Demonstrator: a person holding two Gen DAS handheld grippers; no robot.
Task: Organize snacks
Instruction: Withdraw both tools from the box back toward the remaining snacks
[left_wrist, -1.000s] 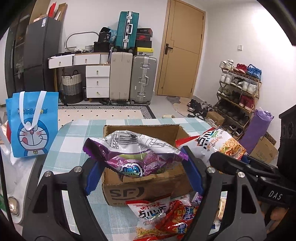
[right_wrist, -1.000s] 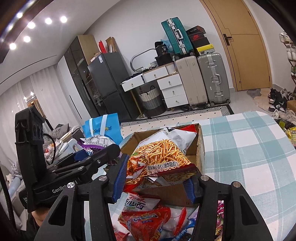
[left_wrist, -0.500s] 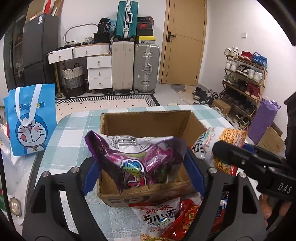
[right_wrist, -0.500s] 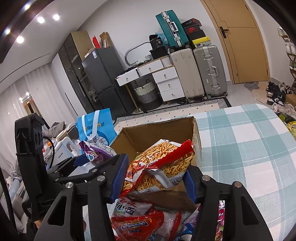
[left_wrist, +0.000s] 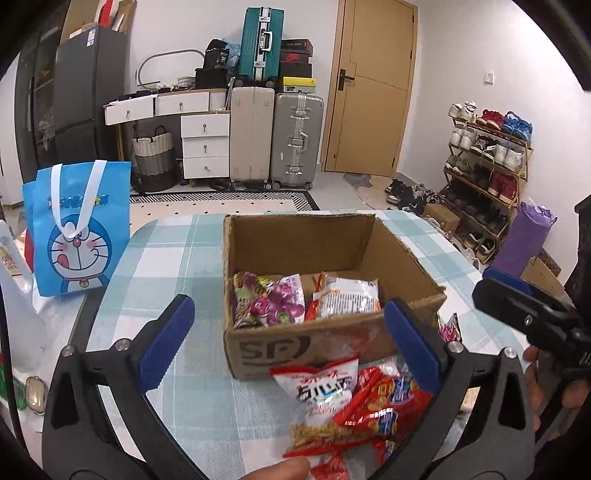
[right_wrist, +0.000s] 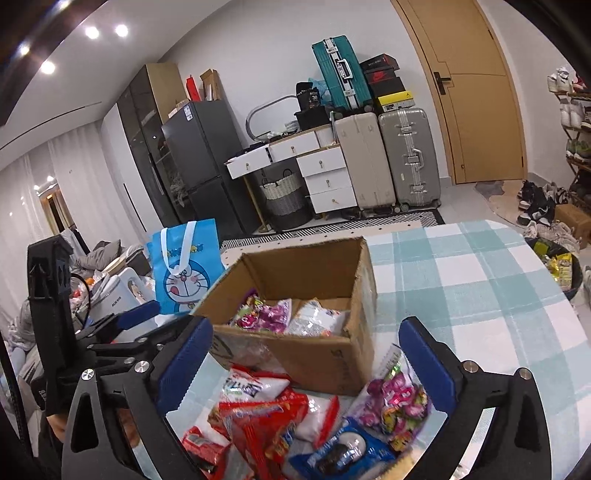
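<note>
An open cardboard box (left_wrist: 402, 254) (right_wrist: 362, 273) stands on the checked table. Inside lie a purple snack bag (left_wrist: 267, 301) (right_wrist: 264, 314) and a white-and-orange snack bag (left_wrist: 345, 295) (right_wrist: 314, 321). My left gripper (left_wrist: 288, 334) is open and empty, just in front of the box. My right gripper (right_wrist: 304, 363) is open and empty, above a pile of loose snacks (right_wrist: 277, 417) in front of the box. The pile also shows in the left wrist view (left_wrist: 351, 402). A purple candy bag (right_wrist: 395, 406) and a blue cookie pack (right_wrist: 340, 456) lie in the pile.
A blue Doraemon bag (left_wrist: 75, 229) (right_wrist: 183, 267) stands at the table's left edge. The checked tablecloth (right_wrist: 480, 288) stretches right of the box. Suitcases, drawers and a shoe rack (left_wrist: 487, 173) stand beyond the table.
Both grippers opened and let go: the purple bag and the orange stick-snack bag dropped into the box. Both grippers now stand wide open in front of the box.
</note>
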